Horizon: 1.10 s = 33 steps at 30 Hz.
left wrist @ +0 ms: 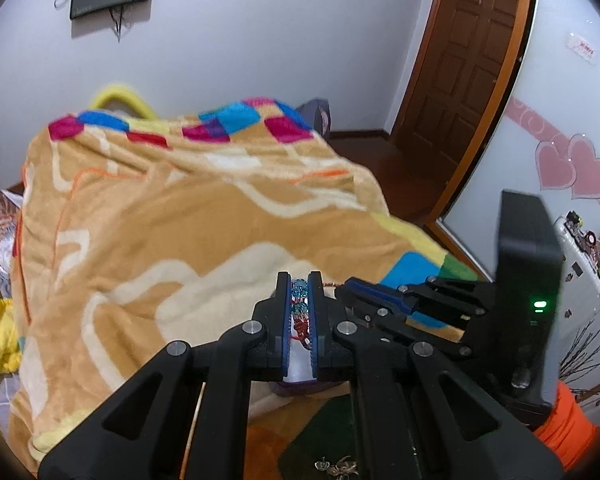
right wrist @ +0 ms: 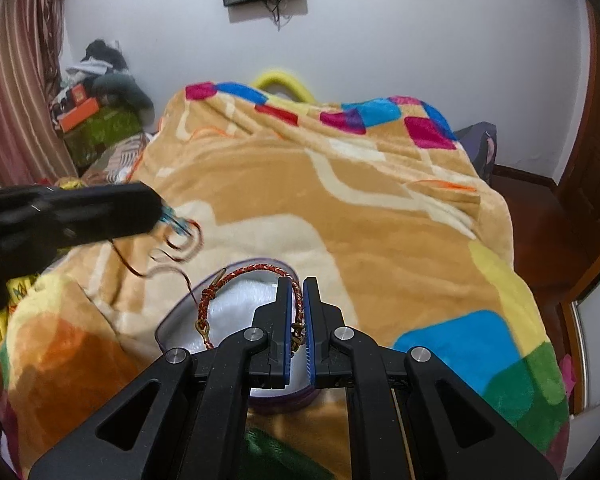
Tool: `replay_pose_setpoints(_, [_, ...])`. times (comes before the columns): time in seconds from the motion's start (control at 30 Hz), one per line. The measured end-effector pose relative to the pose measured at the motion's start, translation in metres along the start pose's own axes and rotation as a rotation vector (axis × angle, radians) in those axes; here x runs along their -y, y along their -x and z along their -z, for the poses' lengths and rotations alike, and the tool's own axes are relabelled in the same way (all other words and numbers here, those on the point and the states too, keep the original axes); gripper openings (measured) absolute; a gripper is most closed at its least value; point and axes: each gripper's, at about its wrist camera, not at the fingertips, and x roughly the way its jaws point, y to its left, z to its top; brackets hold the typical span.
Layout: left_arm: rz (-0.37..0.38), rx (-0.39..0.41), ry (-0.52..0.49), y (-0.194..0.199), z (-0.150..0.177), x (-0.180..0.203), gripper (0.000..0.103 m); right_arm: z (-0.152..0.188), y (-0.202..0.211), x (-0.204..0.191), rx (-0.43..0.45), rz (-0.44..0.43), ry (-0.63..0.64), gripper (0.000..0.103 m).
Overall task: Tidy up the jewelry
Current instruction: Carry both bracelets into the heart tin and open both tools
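the left gripper point(left wrist: 300, 280) is pinching a blue beaded bracelet point(left wrist: 300, 291) with red cords, holding it above the blanket-covered bed point(left wrist: 148, 208). the right gripper point(right wrist: 298, 286) is clamping a red-gold braided bracelet point(right wrist: 244, 274), its loop hanging over a clear purple-rimmed tray point(right wrist: 228, 304) lying on the blanket.

A tray point(right wrist: 172, 320) is set on the blanket point(right wrist: 380, 240) near the bed's near edge. A braided bracelet point(right wrist: 236, 276) is held above it, a beaded piece point(right wrist: 176, 220) to its left.
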Motion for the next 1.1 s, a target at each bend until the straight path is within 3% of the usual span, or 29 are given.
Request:
replay_pose_setpoints(0.3, [-0.002, -0.116, 0.018, -0.033, 0.021, -0.009, 0.006, 0.003, -0.006, -0.003, -0.038, -0.016, 0.021, 0.005])
replay_pose_setpoints(0.77, [-0.039, -0.115, -0.015, -0.020, 0.027, -0.005, 0.009, 0.005, -0.001, -0.010, -0.076, -0.025, 0.059, 0.006])
replay_pose_setpoints(0.9, [-0.054, -0.101, -0.028, -0.009, 0.029, -0.003, 0.020, 0.005, 0.009, -0.011, -0.063, -0.012, 0.066, 0.010])
replay_pose_setpoints(1.1, [-0.082, -0.070, -0.039, 0.013, 0.033, 0.001, 0.038, 0.007, 0.037, -0.015, -0.008, 0.012, 0.072, 0.034])
